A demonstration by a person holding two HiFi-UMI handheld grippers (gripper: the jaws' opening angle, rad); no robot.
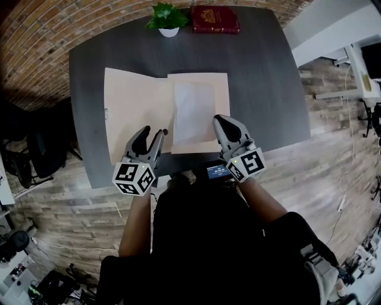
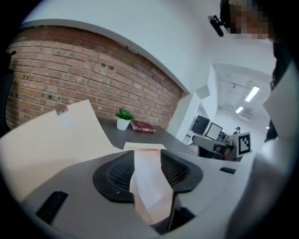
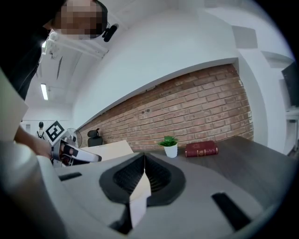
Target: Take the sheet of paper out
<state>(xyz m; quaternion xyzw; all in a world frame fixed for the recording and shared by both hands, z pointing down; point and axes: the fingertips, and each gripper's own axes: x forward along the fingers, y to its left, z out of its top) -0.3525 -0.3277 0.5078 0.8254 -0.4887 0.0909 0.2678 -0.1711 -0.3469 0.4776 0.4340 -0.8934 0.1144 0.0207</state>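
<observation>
An open manila folder (image 1: 134,107) lies on the dark table (image 1: 262,77). A white sheet of paper (image 1: 193,110) rests on its right half. My left gripper (image 1: 153,134) hangs over the folder's near edge by the fold, jaws apart, nothing between them. In the left gripper view the sheet (image 2: 147,179) shows through the gap of the left gripper (image 2: 147,161), and the folder's left flap (image 2: 56,135) fills the left side. My right gripper (image 1: 221,122) is over the folder's near right corner, tips together. The right gripper (image 3: 142,163) shows only a cream sliver behind its tips.
A small potted plant (image 1: 168,18) and a red book (image 1: 215,19) stand at the table's far edge. The table's near edge runs just under both grippers. A brick wall lies behind the table, with wood floor and office furniture to the right.
</observation>
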